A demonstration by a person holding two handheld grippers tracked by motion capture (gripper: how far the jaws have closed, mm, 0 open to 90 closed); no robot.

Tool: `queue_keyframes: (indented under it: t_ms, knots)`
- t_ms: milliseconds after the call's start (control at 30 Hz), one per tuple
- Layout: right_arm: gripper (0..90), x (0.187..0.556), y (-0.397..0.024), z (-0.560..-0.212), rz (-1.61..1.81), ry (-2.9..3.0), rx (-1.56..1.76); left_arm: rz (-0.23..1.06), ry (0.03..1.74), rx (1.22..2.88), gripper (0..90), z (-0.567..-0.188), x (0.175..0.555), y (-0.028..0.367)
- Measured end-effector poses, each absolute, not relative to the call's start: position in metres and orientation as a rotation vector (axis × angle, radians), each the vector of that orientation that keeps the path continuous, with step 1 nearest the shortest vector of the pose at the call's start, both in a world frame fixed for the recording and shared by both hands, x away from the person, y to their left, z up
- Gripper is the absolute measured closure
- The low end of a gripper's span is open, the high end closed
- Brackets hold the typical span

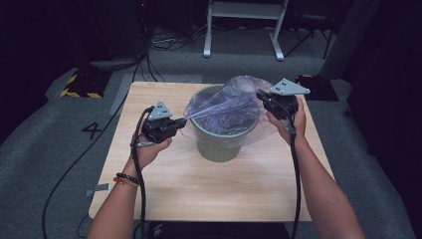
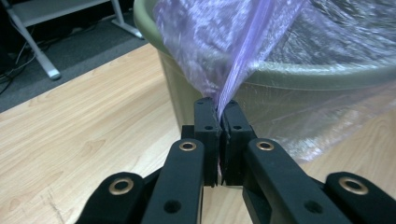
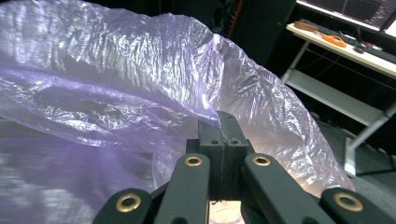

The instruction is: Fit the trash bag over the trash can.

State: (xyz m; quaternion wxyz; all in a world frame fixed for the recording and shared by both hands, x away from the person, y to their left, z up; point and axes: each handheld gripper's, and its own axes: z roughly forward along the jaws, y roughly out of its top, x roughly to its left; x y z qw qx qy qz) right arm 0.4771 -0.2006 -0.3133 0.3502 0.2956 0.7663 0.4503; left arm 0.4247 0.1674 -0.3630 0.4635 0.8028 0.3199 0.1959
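Both clamped on the purple bag (image 1: 224,107), stretched over the green bin (image 1: 219,144) at frame centre: left gripper (image 1: 180,122) pinching a taut strand, right gripper (image 1: 263,95) gripping the far edge. Risks tearing the film, or tipping the bin, if pulled harder.

Tongs (image 2: 219,109) on bag (image 2: 243,60) (purple film)

Taut bag (image 1: 224,107) over bin (image 1: 217,144) mouth
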Motion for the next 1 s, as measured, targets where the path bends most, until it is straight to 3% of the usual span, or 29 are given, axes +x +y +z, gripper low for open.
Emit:
queue_keyframes:
  t_ms: [133, 167, 267, 367, 500, 633, 733, 1000]
  knots:
    - [90.0, 0.486, -0.201, -0.316, 1.158, 1.979, 0.779, 0.506, 0.823, 1.921, 67.6, -0.363, 0.429, 0.169]
    - [90.0, 0.49, -0.201, -0.316, 1.157, 1.98, 0.777, 0.503, 0.819, 1.903, 54.2, -0.362, 0.429, 0.171]
    - [88.8, 0.494, -0.2, -0.316, 1.163, 1.993, 0.769, 0.496, 0.804, 1.849, 46.5, -0.358, 0.429, 0.174]
    - [68.8, 0.496, -0.197, -0.314, 1.151, 1.98, 0.767, 0.553, 0.808, 1.841, 44.9, -0.35, 0.427, 0.175]
    - [52.6, 0.493, -0.201, -0.308, 1.165, 1.988, 0.755, 0.556, 0.82, 1.814, 47.9, -0.341, 0.429, 0.182]
    - [36.0, 0.488, -0.212, -0.304, 1.171, 2.024, 0.742, 0.559, 0.821, 1.784, 45.5, -0.337, 0.43, 0.188]
    - [30.7, 0.479, -0.224, -0.297, 1.205, 2.059, 0.688, 0.534, 0.797, 1.783, 36.1, -0.334, 0.43, 0.187]
    - [22.6, 0.462, -0.247, -0.291, 1.308, 2.081, 0.605, 0.582, 0.805, 1.782, 41.4, -0.328, 0.429, 0.181]
